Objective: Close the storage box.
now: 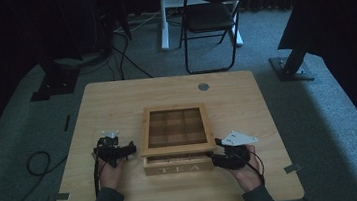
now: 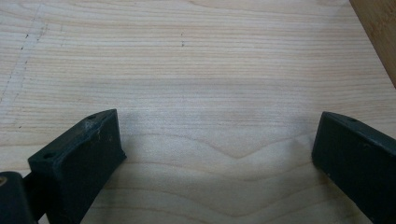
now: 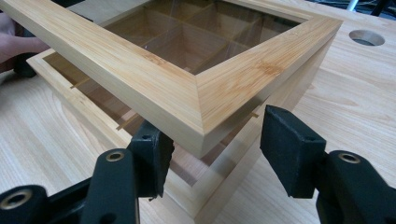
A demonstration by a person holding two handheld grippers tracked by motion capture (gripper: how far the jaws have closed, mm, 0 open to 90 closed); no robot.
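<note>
Room: dim, grey carpet, a black folding chair beyond the table, cables on the floor at the left.
Table: light wood table with a round grommet hole near its far edge.
Tea box: a bamboo tea box sits at the middle of the table toward the person's side, with "TEA" on its front wall.
Lid: the glass-paned lid is lifted at the front and tilted, with a gap between it and the box rim; through the pane 9 compartments show in a 3 by 3 grid.
Left gripper: the left gripper is held just beside the box's left side, low over the table; in the left gripper view its jaws stand wide apart over bare wood with nothing between them, and a sliver of the box shows at the top right edge.
Right gripper: the right gripper is at the box's front right corner; in the right gripper view its jaws are spread, one either side of the raised lid corner, the left jaw beneath the lid's edge; whether either touches the wood I cannot tell.
Hands: the left hand and the right hand come in from the near edge in dark sleeves.
</note>
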